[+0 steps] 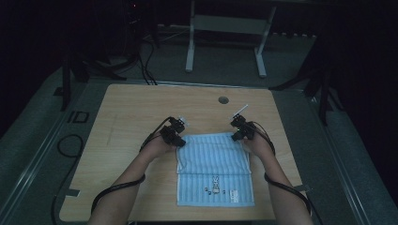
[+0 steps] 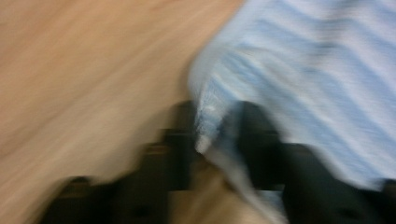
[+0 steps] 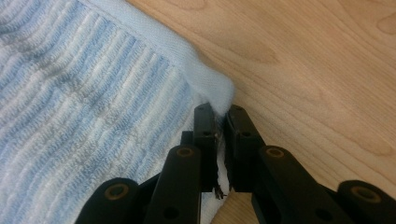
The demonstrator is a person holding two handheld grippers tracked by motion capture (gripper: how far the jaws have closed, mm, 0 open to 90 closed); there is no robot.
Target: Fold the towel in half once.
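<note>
A light blue striped towel (image 1: 213, 164) lies folded on the wooden table (image 1: 141, 108), with a small rabbit print near its front edge. My left gripper (image 1: 177, 138) is at the towel's far left corner. In the blurred left gripper view, that gripper (image 2: 217, 116) is shut on the towel (image 2: 317, 84), with the corner pinched between its jaws. My right gripper (image 1: 239, 136) is at the far right corner. In the right gripper view, it (image 3: 219, 112) is shut on the hem of the towel (image 3: 70, 93), and the corner bunches up just past the fingertips.
A round cable hole (image 1: 223, 100) sits in the table behind the grippers. Bare wood lies to the left of the towel and behind it. Beyond the table stand a white desk frame (image 1: 190, 47) and dark stands. A cable (image 1: 70, 145) loops on the floor at left.
</note>
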